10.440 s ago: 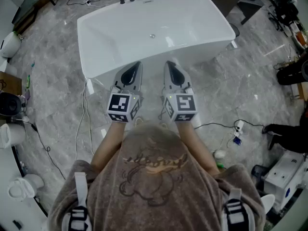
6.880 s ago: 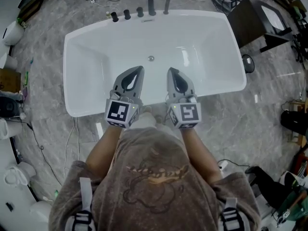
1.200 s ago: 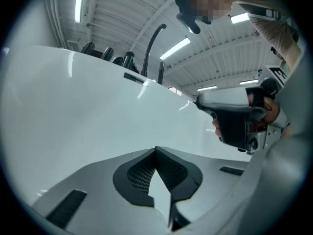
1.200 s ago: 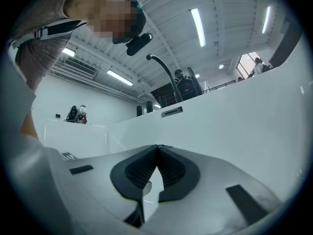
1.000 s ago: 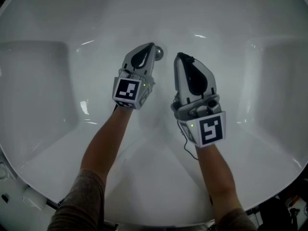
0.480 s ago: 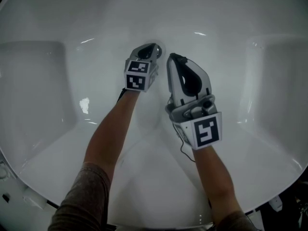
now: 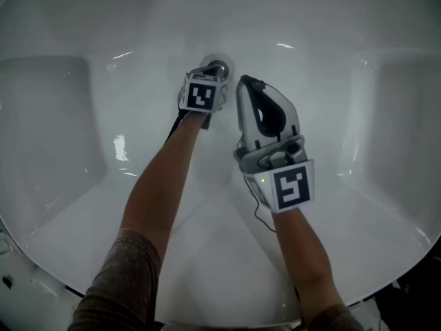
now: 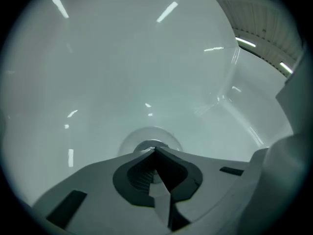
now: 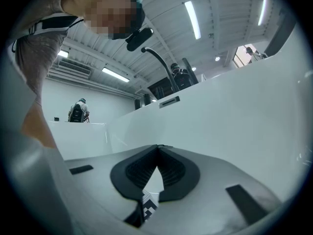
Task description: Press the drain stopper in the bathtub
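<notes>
The round chrome drain stopper (image 7: 216, 67) sits in the floor of the white bathtub (image 7: 62, 116). My left gripper (image 7: 211, 73) points steeply down at it, jaws shut, tips on or just at the stopper; its marker cube hides the contact. In the left gripper view the shut tips (image 8: 154, 150) meet right over the stopper (image 8: 143, 145), which peeks out behind them. My right gripper (image 7: 249, 83) is shut and empty, held beside the left one to the right of the drain; its own view shows shut jaws (image 9: 157, 146) aimed at the tub wall (image 9: 230, 116).
Tub walls rise on both sides, with a recessed end (image 7: 41, 123) at left and another (image 7: 396, 116) at right. Above the rim a curved black faucet spout (image 9: 159, 62) stands. A person (image 9: 78, 110) sits far off in the room.
My left gripper has tipped from lying flat to pointing steeply down onto the stopper, covering most of it. The right gripper drifted slightly left and stays shut.
</notes>
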Available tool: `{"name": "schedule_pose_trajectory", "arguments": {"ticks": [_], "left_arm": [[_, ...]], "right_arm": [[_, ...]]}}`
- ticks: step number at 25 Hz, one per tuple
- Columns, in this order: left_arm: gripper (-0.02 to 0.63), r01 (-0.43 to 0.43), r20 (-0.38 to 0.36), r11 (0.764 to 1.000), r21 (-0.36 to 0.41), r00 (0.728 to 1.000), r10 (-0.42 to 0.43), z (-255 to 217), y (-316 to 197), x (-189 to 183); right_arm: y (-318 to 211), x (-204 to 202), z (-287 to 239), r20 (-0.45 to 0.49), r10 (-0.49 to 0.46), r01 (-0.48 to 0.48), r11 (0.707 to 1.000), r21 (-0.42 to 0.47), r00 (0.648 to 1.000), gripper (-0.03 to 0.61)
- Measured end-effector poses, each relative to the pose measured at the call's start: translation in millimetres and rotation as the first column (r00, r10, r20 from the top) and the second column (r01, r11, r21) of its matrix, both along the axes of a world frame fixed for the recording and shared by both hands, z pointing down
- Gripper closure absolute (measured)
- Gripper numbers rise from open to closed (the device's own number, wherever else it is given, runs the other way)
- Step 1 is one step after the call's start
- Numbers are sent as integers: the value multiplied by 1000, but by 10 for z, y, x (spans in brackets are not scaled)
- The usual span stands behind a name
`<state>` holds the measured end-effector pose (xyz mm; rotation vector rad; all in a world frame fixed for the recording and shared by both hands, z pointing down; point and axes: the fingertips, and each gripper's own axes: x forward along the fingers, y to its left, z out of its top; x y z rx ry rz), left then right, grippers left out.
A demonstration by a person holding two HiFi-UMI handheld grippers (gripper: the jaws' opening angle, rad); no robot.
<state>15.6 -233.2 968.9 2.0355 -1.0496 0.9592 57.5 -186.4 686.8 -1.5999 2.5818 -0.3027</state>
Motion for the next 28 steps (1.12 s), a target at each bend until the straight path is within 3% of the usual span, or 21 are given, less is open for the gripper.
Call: {"name": "schedule_pose_trajectory", "arguments": {"ticks": [12,17,28], "left_arm": [[612,36,29,997,-67,999,-34,44,23,-10],[612,18,80,998,-58,997,-13,79,48,100],[612,62,53,997,-44,997,-60,-72,89,89]], "right_arm": [[2,85,-46,25,17,-17,1000,3,1000,577],[81,191,-22,33,12,-12,1000,12,999,576],[95,246,38,17,21,-21,1000,-11,1000,577]]}}
